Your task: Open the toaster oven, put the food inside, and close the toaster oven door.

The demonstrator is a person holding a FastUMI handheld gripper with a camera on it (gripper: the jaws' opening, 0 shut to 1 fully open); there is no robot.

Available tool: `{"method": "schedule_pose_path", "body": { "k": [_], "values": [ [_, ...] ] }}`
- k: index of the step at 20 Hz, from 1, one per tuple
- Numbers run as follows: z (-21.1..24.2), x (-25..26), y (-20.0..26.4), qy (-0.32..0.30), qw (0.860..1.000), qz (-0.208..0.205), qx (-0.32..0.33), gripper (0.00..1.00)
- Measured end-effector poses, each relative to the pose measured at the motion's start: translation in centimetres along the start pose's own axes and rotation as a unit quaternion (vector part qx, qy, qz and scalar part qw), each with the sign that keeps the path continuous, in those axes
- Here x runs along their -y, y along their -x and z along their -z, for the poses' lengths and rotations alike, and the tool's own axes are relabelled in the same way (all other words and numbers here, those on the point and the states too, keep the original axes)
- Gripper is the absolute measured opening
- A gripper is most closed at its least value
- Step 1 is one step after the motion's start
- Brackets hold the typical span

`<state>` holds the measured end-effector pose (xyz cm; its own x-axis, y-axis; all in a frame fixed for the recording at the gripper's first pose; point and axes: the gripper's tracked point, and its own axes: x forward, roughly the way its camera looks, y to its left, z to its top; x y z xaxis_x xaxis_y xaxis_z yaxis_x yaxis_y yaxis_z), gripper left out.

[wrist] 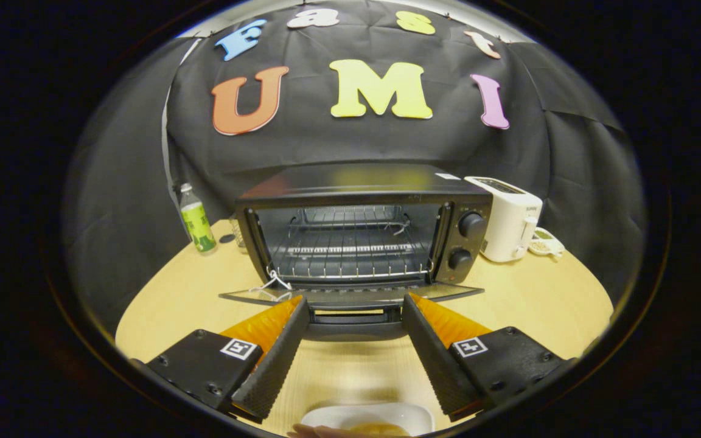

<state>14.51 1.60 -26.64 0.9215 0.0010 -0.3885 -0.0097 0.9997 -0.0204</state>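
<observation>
A black toaster oven [362, 231] stands on the wooden table [545, 304] with its door [350, 295] folded down flat. Inside it a wire rack [350, 249] is bare. My gripper [355, 304] is open, its fingertips spread to either side of the door handle [355, 322], just short of the door's front edge, with nothing held between them. Close under the gripper, near the table's front edge, lies a white dish [375, 417] with some yellowish food [381, 429] on it, partly cut off from sight.
A white pop-up toaster [509, 219] stands right of the oven, with a small dish [546, 243] beside it. A green-labelled bottle [195, 222] stands to the oven's left. A white string [272, 283] hangs at the door's left hinge.
</observation>
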Motion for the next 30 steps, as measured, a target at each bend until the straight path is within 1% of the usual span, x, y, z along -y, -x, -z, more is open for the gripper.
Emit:
{"method": "schedule_pose_path", "body": {
  "k": [8, 10, 12, 13, 14, 15, 16, 17, 21, 24, 30],
  "values": [
    [4.1, 0.3, 0.0, -0.003, 0.999, 0.002, -0.051, 1.00],
    [5.8, 0.4, -0.3, -0.016, 0.997, 0.001, -0.081, 1.00],
    [7.9, 0.5, -0.7, -0.037, 0.991, -0.002, -0.128, 1.00],
    [6.7, 0.5, -0.7, -0.039, 0.994, 0.001, -0.102, 1.00],
    [7.4, 0.3, -0.6, -0.032, 0.992, 0.001, -0.125, 1.00],
    [7.1, 0.2, -0.7, -0.021, 0.994, 0.002, -0.111, 1.00],
    [7.5, 0.3, -0.4, -0.011, 0.993, 0.001, -0.121, 1.00],
    [7.4, 0.4, -0.4, -0.005, 0.993, -0.003, -0.114, 1.00],
    [7.2, 1.6, 1.0, -0.028, 0.995, -0.008, -0.099, 1.00],
    [7.7, 1.9, 3.0, -0.049, 0.994, -0.026, -0.097, 1.00],
    [9.5, 1.3, 8.4, -0.062, 0.992, -0.069, -0.085, 1.00]
  ]
}}
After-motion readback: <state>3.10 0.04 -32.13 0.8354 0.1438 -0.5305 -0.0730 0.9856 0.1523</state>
